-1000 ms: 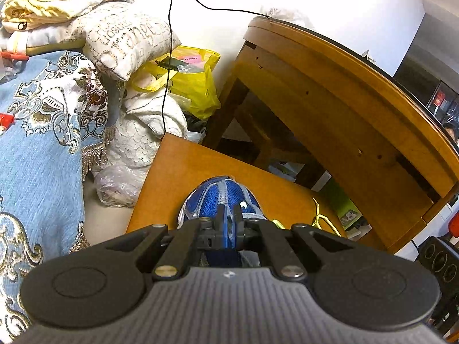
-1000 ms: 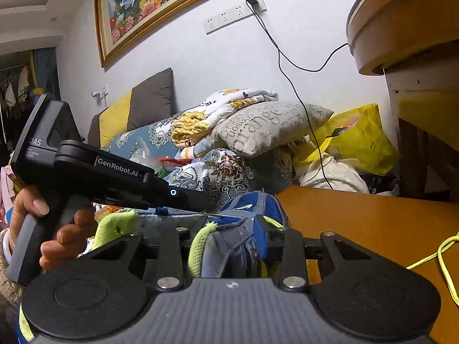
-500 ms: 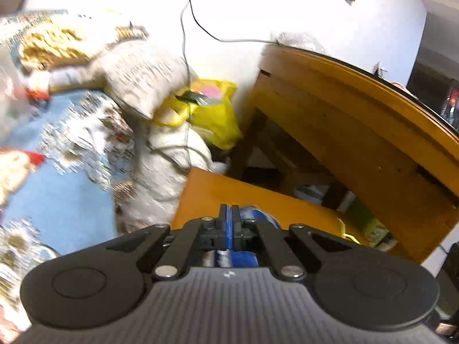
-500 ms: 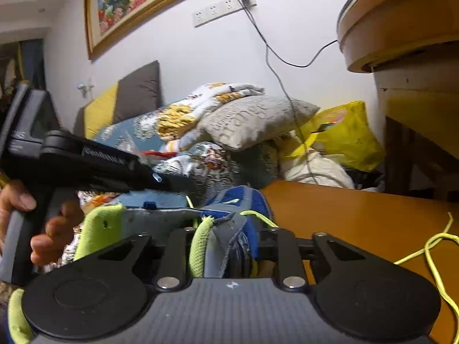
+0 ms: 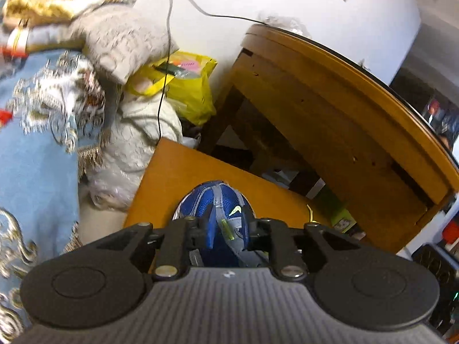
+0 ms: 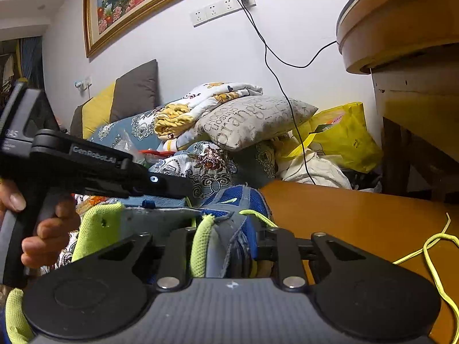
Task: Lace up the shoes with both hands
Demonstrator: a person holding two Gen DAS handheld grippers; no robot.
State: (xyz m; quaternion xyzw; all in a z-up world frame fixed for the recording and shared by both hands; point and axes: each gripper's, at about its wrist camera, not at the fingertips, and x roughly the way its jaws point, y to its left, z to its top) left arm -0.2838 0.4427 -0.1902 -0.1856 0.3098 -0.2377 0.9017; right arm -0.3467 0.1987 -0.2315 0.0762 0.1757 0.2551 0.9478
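- Setting: low orange-brown wooden table top point(image 6: 358, 215) against a white wall, a cluttered sofa at its far side.
- Blue mesh sports shoe with grey trim and lime-green lining point(image 5: 218, 209) rests on this table top near its front edge, toe pointing away from both cameras.
- Left gripper point(image 5: 226, 229): jaws have just been opening, now a little apart, straddling the shoe's middle over the tongue. One blue pad lies against the fabric; whether either pad presses cannot be told.
- Right gripper point(image 6: 226, 243): jaws narrowed around the shoe's right-side upper and the green-edged tongue point(image 6: 200, 240); grey and blue fabric bunches between the pads, so it pinches the shoe.
- Lime-yellow shoelace point(image 6: 433, 255): one strand emerges at the shoe beside the right gripper; loose loops lie on the table to the shoe's right.
- In the right wrist view, a bare hand point(image 6: 43, 229) holds the left gripper's black handle left of the shoe.
- Behind the shoe: grey lettered cushion point(image 6: 252, 120), yellow plastic bag point(image 6: 344, 137), black cable point(image 6: 275, 66) hanging from a wall socket.
- Right of the shoe: tall round wooden table point(image 5: 344, 109).
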